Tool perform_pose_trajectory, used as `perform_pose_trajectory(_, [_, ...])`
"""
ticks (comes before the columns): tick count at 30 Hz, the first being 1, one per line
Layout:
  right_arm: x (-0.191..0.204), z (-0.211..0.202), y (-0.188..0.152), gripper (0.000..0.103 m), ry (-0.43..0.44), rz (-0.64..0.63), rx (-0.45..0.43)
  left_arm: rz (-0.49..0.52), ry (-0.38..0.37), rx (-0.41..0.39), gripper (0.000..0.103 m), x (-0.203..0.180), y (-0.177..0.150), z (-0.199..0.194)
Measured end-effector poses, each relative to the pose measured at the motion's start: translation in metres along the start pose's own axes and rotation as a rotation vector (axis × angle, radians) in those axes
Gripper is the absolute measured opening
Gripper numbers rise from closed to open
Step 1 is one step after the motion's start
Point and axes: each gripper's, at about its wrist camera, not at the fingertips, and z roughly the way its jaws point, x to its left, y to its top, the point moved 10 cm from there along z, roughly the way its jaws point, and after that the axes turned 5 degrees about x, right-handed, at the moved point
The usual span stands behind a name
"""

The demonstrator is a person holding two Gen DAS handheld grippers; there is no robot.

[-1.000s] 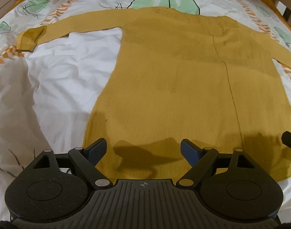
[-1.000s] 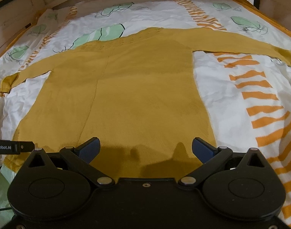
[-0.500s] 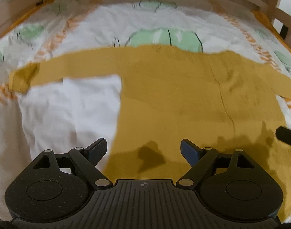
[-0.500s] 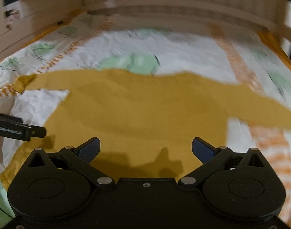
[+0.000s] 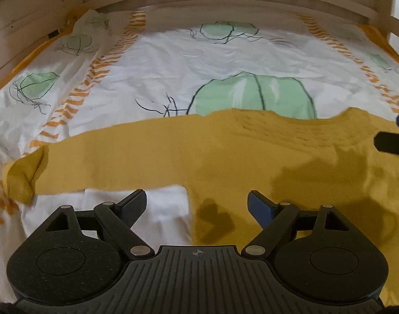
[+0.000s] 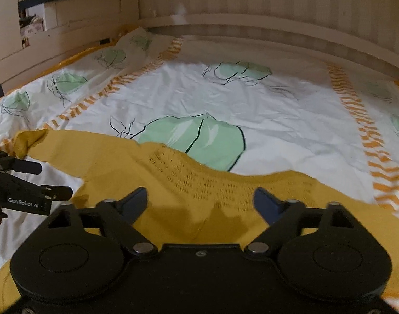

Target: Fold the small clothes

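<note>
The left gripper [image 5: 197, 205] has its jaws spread wide with nothing pinched; between its blue fingertips [image 5: 259, 205] lie the white bedcover and the edge of the yellow sweater [image 5: 225, 151] where the sleeve meets the body. The right gripper [image 6: 200, 201] also has its jaws apart, and they are closing, with only air between them; below them lies the sweater's upper part, with its openwork knit band [image 6: 199, 178] near the neckline.

The sweater lies flat on the bed, its top edge toward the headboard. One sleeve [image 5: 95, 157] stretches out to the left, ending in a folded-over cuff [image 5: 24, 178]. In the right wrist view the left gripper shows at the left edge, just beside that sleeve.

Under the sweater is a bedcover [image 6: 278, 120], white with green leaves and orange stripes. A wooden headboard [image 6: 251, 13] closes off the far end.
</note>
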Motion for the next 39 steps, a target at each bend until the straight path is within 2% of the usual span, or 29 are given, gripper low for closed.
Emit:
perform_pose_trajectory(1, [0.000, 0.009, 0.003, 0.081, 0.008, 0.001, 0.009, 0.000, 0.008, 0.006, 0.084, 0.002, 0.001, 0.008])
perform_pose_trajectory(3, [0.001, 0.029, 0.009, 0.069, 0.023, 0.004, 0.026, -0.001, 0.027, 0.035, 0.084, 0.008, -0.002, 0.025])
perform_pose_trajectory(5, [-0.001, 0.046, 0.015, 0.063, 0.032, 0.013, 0.034, -0.005, 0.033, 0.068, 0.084, 0.014, -0.009, 0.042])
perform_pose_trajectory(8, [-0.001, 0.071, 0.026, 0.061, 0.029, 0.004, 0.044, -0.009, 0.005, 0.114, 0.086, 0.016, -0.024, 0.061])
perform_pose_trajectory(11, [0.001, 0.094, 0.037, 0.060, 0.035, -0.013, 0.047, -0.022, -0.036, 0.043, 0.086, 0.020, -0.028, 0.059])
perform_pose_trajectory(16, [0.006, 0.133, 0.049, 0.060, 0.017, -0.052, 0.058, -0.050, -0.078, -0.020, 0.089, 0.024, -0.035, 0.058])
perform_pose_trajectory(21, [0.012, 0.160, 0.039, 0.060, 0.041, -0.065, 0.105, -0.050, -0.074, -0.033, 0.093, 0.019, -0.031, 0.063])
perform_pose_trajectory(24, [0.025, 0.165, 0.024, 0.060, 0.085, -0.094, 0.144, -0.050, -0.082, -0.032, 0.094, 0.020, -0.030, 0.064])
perform_pose_trajectory(27, [0.035, 0.162, 0.016, 0.060, 0.076, -0.172, 0.126, -0.050, -0.083, -0.032, 0.094, 0.020, -0.030, 0.064])
perform_pose_trajectory(31, [0.038, 0.154, 0.021, 0.059, 0.162, -0.143, 0.107, -0.049, -0.088, -0.031, 0.094, 0.021, -0.031, 0.065])
perform_pose_trajectory(35, [0.065, 0.127, 0.013, 0.059, 0.199, -0.334, 0.032, -0.049, -0.092, -0.032, 0.094, 0.021, -0.031, 0.065])
perform_pose_trajectory(39, [0.084, 0.100, 0.012, 0.055, 0.235, -0.417, -0.062, -0.048, -0.094, -0.031, 0.094, 0.020, -0.031, 0.064])
